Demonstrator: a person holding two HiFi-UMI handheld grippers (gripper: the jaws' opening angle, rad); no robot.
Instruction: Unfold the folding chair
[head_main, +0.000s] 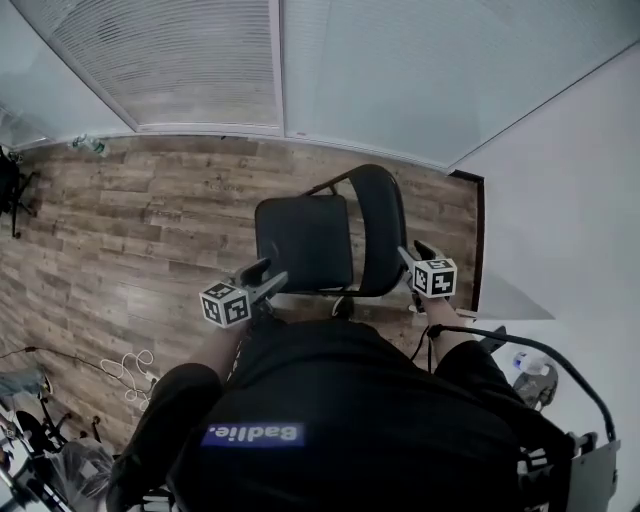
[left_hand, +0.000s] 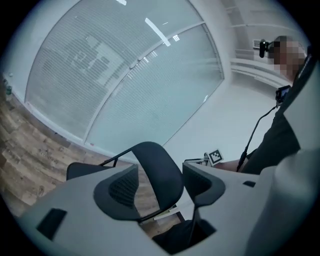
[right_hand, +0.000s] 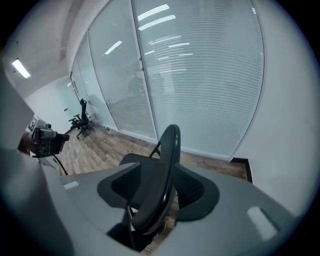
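The folding chair (head_main: 305, 240) stands unfolded at frame centre on the wooden floor (head_main: 140, 220). The left claw (head_main: 268, 274) is apart and empty near the seat's lower-left corner. The right claw (head_main: 409, 254) is apart, straddling the backrest edge unclamped. Open floor lies to the left, and a white wall (head_main: 560, 190) stands close on the right.

Office, by the look of it. Full-height glass partitions (head_main: 200, 60) with slatted blinds, wood-plank floor (head_main: 130, 230), plain white wall (head_main: 570, 200). Black swivel desk chair (right_hand: 82, 122) sits far down the glass run. Strip-light reflections (right_hand: 156, 11) show in the panes. Loose white cables (head_main: 128, 368) lie on the floor.
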